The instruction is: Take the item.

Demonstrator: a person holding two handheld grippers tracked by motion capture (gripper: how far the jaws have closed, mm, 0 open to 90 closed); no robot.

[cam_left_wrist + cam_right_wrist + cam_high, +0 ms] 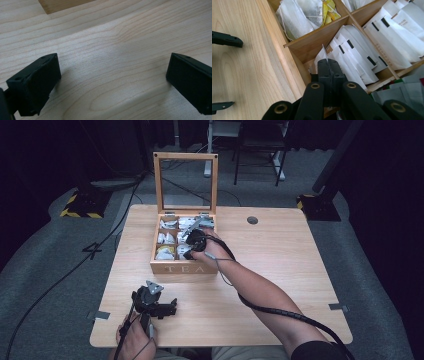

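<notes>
1. At the wooden tea box (176,267) on the bench (280,265), I had my right gripper (192,242) reaching into the near right compartment, its jaws pressed together on the top edge of one white tea sachet (322,53).

2. The sachet was pinched but sat low in its compartment among its neighbours, so I judged the pick begun and the lift-out and set-down both left to do.

3. My left gripper (167,308) rested at the near left of the bench, well apart from the box, its jaws spread wide with nothing but bare wood between them.

4. No sachet lay on the bench outside the box, which I read as an early stage of the work.

5. The count: one box with its glazed lid (185,184) standing upright, six compartments in two rows of three, and two grippers. The sachets were packed too tightly to count; the gripped compartment held several.
</notes>
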